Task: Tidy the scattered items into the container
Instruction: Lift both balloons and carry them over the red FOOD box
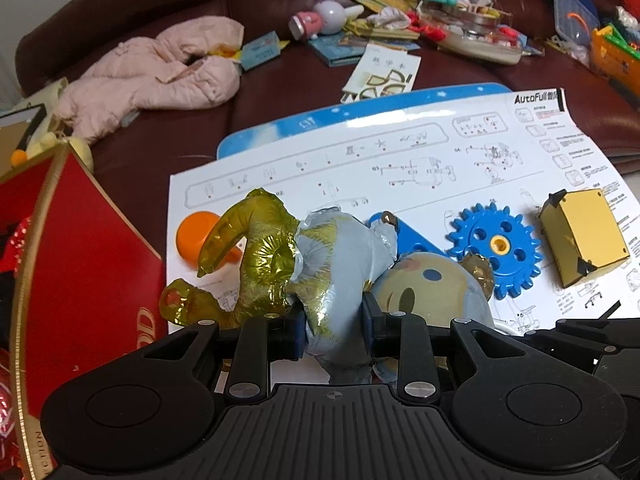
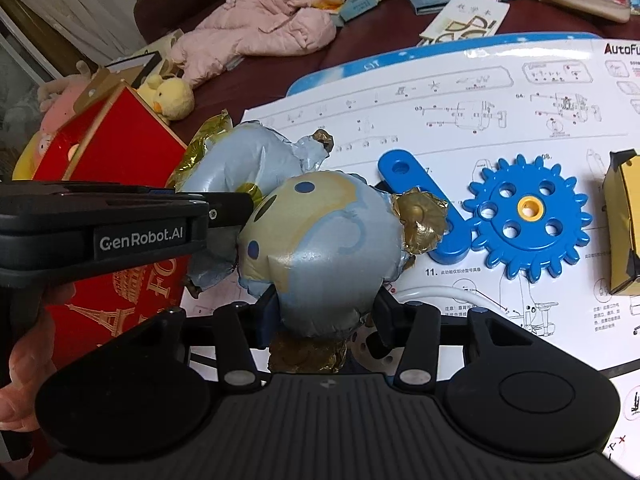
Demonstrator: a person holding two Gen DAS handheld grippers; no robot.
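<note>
Pinching the foil balloon (image 1: pixel 332 280) from both ends, I have my left tongs (image 1: pixel 334 330) closed on its grey-blue body and my right tongs (image 2: pixel 326 312) closed on the lower part of its round head. In my right view the balloon's face (image 2: pixel 320 232) fills the space just ahead of the fingers, with a crumpled gold ear (image 2: pixel 420 220) sticking out to the right, and my left tongs come in from the left side and meet the balloon beside the head. In my left view the gold legs (image 1: pixel 240 248) curl out to the left of the fingers, over an orange disc (image 1: pixel 196 236).

Just left of my left tongs stands the red box (image 1: pixel 88 264) with its gold edge. Just beyond the balloon on the right lie a blue bar (image 2: pixel 424 196) and a blue gear (image 2: pixel 528 216) touching it, then a yellow box (image 1: pixel 580 240) farther right, all on a white instruction sheet (image 1: pixel 400 152).

Farther off, on the dark red sofa (image 1: pixel 160 16), lie a pink jacket (image 1: pixel 160 76) and a heap of small toys and papers (image 1: pixel 420 12). In my right view a yellow plush duck (image 2: pixel 172 96) sits beyond the red box.
</note>
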